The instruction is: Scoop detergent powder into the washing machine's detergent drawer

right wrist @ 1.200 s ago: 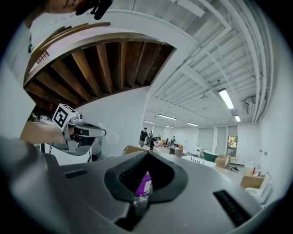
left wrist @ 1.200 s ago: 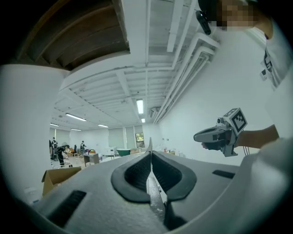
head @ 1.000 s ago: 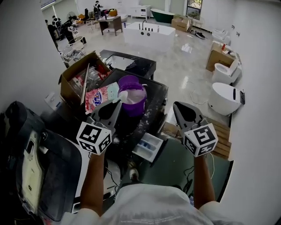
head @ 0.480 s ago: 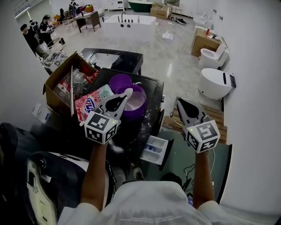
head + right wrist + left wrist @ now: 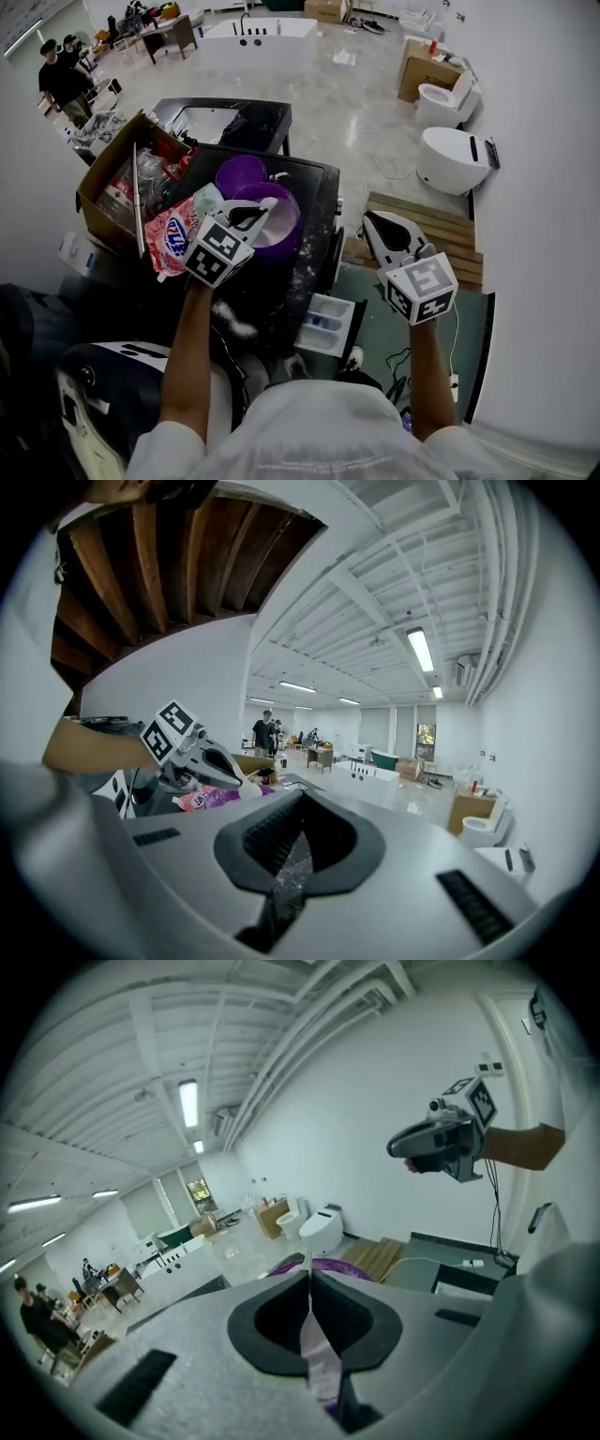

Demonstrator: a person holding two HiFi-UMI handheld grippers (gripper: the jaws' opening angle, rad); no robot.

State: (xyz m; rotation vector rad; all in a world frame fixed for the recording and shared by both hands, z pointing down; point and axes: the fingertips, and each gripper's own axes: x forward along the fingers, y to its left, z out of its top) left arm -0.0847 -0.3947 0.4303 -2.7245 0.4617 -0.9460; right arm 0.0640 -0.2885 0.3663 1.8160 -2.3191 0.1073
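Observation:
A purple tub (image 5: 284, 228) of white detergent powder stands on the black washing machine top (image 5: 309, 183). My left gripper (image 5: 265, 206) hangs over the tub's near rim, shut on a thin white scoop (image 5: 269, 202) that sticks out past its tips. In the left gripper view the jaws (image 5: 307, 1279) meet on a pale strip, with the tub's rim (image 5: 345, 1266) just beyond. The detergent drawer (image 5: 325, 324) stands pulled out at the machine's front. My right gripper (image 5: 373, 223) is held in the air to the right of the machine, shut and holding nothing; its jaws (image 5: 298, 841) meet.
A pink detergent bag (image 5: 172, 236) and a cardboard box (image 5: 108, 192) lie left of the tub, a purple lid (image 5: 239, 172) behind it. Spilled powder (image 5: 234, 324) streaks the machine top. A wooden pallet (image 5: 431, 225) and toilets (image 5: 450, 157) stand to the right; people (image 5: 61, 80) far left.
The left gripper has moved forward, so the scoop now hangs over the tub's powder. The right gripper has stayed beside the machine. The head view has shifted.

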